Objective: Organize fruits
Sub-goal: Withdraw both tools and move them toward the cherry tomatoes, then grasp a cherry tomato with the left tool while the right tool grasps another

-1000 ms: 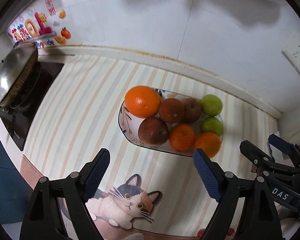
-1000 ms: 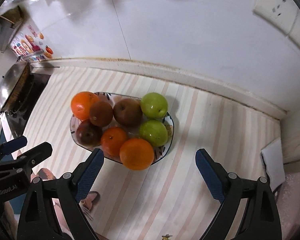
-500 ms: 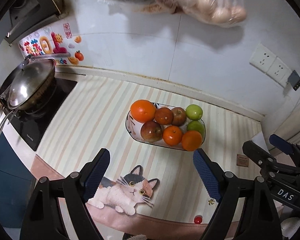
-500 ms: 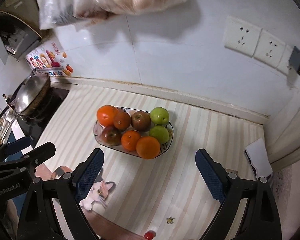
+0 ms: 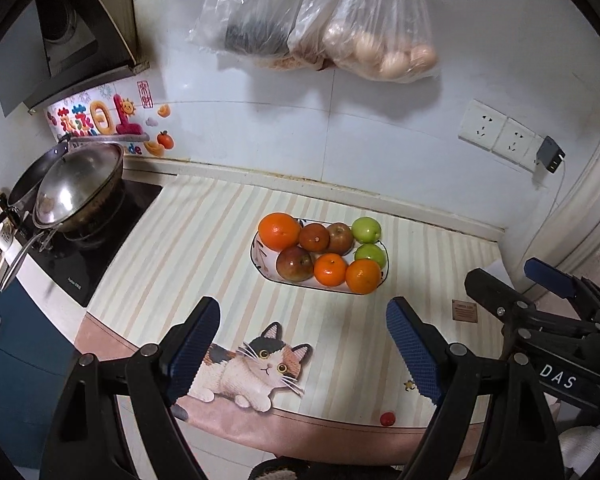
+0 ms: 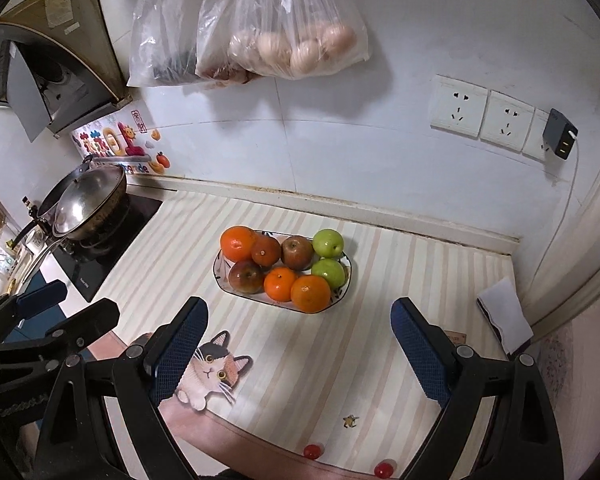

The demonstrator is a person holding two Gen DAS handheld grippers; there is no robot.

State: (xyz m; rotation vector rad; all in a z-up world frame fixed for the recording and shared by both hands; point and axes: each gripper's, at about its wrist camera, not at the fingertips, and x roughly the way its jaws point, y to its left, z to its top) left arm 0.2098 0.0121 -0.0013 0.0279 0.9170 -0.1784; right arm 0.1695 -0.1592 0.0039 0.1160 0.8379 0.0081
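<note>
Both hand-held grippers were up off the table, angled down at it, nothing in either. Left hand-held gripper [image 5: 303, 350]: jaws spread wide, empty. Right hand-held gripper [image 6: 299, 354]: same, spread wide, empty.

Fruit was all in the oval plate [image 6: 221, 282] mid-table, well apart from both grippers. Back row L to R: big orange [image 6: 238, 243], brownish-red fruit [image 6: 266, 250], red apple [image 6: 297, 253], green apple [image 6: 328, 242]. Front row: dark red apple [image 6: 245, 277], small orange [image 6: 280, 283], another orange [image 6: 310, 293] at the near rim, second green apple [image 6: 328, 272] just behind it. Pieces packed touching each other.

Table [image 5: 204, 248] had a striped cloth w/ a cat print [image 5: 256, 372] near the front edge. Wok w/ steel lid [image 5: 78, 188] sat on the black cooktop at far left. Plastic bags [image 6: 276, 36] w/ eggs etc. hung on the wall above. Wall sockets [image 6: 482, 114] at right w/ a charger plugged in. White paper [image 6: 504, 312] lay at the table's right end.
</note>
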